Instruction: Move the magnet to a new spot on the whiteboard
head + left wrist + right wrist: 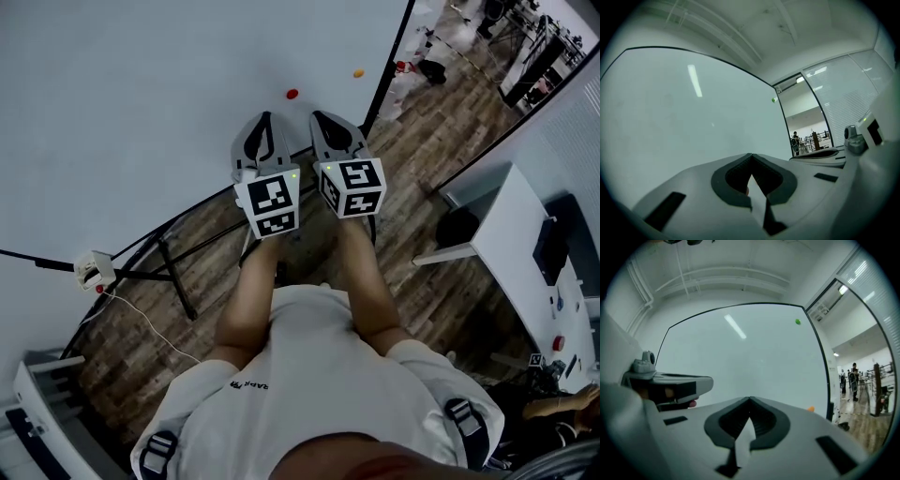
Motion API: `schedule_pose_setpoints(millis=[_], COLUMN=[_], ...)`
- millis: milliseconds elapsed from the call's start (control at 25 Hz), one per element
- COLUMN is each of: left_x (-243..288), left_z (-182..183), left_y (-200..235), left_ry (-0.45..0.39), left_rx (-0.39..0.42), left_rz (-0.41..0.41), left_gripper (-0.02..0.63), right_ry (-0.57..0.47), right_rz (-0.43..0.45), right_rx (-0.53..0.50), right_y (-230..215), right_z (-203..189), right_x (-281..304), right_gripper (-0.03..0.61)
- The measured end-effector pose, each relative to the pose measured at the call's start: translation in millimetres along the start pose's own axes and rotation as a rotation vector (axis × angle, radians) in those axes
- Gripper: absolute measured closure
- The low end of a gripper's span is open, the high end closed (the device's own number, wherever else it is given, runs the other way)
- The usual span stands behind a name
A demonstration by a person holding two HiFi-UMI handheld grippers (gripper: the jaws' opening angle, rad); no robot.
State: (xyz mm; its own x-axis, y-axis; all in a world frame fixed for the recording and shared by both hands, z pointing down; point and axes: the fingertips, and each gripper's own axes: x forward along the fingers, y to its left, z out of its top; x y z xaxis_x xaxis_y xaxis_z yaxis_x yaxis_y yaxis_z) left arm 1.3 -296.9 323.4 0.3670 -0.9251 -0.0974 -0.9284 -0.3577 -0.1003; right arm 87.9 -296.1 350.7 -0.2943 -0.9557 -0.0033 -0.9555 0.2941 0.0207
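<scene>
Left gripper (265,116): jaws pressed together, empty, just left of red magnet (292,94), not touching
Right gripper (321,115): also pressed together, just right, about equally near

no legible text or signs

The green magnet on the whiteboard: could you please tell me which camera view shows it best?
The right gripper view: the green magnet shows clearly near the upper right corner of the whiteboard. The left gripper view shows it as a tiny dot at the board's edge. The head view misses it.
</scene>
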Motion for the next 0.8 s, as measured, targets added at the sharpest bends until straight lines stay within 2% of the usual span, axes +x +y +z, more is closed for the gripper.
schedule_pose_setpoints(millis=[320,800], left_x=[10,26], left_z=[-6,-11], left_y=[8,19], left_ry=[0.005,-0.001], left_rx=[0.002,0.023], left_rz=[0.025,0.052], left_gripper=[0.611,0.611], right_ry=[0.016,0.060], right_rz=[0.042,0.065], right_rx=[-0.021,0.011], right_y=[-6,-16], right_z=[-20,-58], right_x=[30,75], right_gripper=[0.565,0.563])
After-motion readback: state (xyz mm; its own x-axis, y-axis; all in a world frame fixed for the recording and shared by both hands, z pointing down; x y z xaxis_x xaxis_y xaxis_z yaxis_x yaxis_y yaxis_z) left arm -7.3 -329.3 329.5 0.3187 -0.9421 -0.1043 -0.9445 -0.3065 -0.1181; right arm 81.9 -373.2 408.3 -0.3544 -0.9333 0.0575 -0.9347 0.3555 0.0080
